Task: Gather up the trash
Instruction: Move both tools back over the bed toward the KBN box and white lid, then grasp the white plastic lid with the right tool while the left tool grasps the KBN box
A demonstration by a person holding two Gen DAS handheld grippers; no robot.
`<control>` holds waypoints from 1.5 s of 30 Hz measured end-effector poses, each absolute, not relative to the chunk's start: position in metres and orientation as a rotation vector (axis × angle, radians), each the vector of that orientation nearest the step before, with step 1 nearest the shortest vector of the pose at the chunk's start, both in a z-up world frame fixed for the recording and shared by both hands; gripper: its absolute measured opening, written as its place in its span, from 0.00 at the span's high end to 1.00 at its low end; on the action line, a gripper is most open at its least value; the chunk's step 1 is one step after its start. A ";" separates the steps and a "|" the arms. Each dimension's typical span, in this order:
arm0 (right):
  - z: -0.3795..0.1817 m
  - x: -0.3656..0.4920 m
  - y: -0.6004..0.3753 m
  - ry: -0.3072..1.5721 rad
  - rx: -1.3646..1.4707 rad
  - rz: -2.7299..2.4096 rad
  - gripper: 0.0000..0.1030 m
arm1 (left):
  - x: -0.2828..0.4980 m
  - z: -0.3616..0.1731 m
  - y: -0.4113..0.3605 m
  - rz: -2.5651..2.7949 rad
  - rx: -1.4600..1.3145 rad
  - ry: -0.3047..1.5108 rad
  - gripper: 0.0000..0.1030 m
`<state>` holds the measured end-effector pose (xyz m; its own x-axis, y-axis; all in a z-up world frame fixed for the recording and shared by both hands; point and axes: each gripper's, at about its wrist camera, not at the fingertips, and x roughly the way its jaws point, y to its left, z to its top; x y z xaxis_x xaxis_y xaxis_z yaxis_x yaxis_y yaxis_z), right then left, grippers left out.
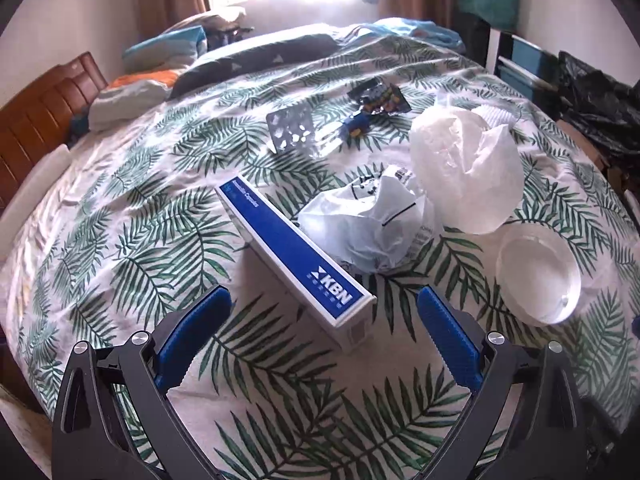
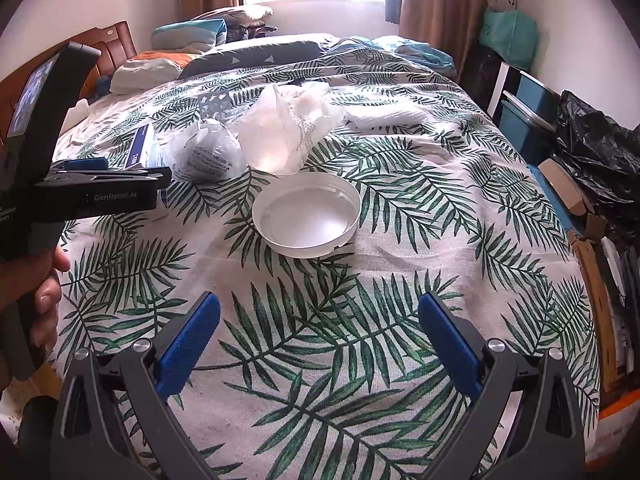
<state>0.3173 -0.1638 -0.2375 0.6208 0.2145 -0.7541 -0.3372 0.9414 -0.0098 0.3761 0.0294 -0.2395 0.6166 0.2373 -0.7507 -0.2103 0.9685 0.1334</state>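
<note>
My left gripper (image 1: 322, 300): spread wide, empty, just short of the long blue-and-white cardboard box (image 1: 294, 254).
My right gripper (image 2: 318, 308): wide apart, empty.
Round white plastic lid (image 2: 307, 220): on the leaf-print bedspread (image 2: 420, 200) ahead.
Crumpled white plastic bags (image 2: 280, 128): beyond both.

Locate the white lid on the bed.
The white lid lies rim-up mid-bed, straight ahead of the open right gripper, just in front of the crumpled plastic bags.

A leaf-print bed (image 2: 400, 208) carries a blue box (image 1: 294, 258), crumpled bags (image 1: 372, 228), a white lid (image 2: 307, 220), and a blister pack (image 1: 290, 126).
</note>
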 end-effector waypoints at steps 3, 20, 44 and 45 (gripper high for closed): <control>-0.242 0.327 -0.161 0.850 -0.150 0.314 0.05 | 0.381 -0.242 0.039 0.273 0.039 0.872 0.06; -0.259 0.384 -0.134 0.871 -0.117 0.258 0.05 | 0.377 -0.252 0.068 0.288 0.066 0.888 0.06; -0.273 0.412 -0.108 0.889 -0.218 0.239 0.09 | 0.380 -0.263 0.079 0.233 0.010 0.872 0.08; -0.273 0.412 -0.107 0.892 -0.219 0.242 0.11 | 0.380 -0.263 0.078 0.224 0.009 0.870 0.10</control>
<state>0.4124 -0.1072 -0.2734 0.6043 0.1165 -0.7882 -0.2972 0.9508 -0.0873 0.3802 0.0781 -0.2631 0.6225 0.1985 -0.7570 -0.1913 0.9766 0.0988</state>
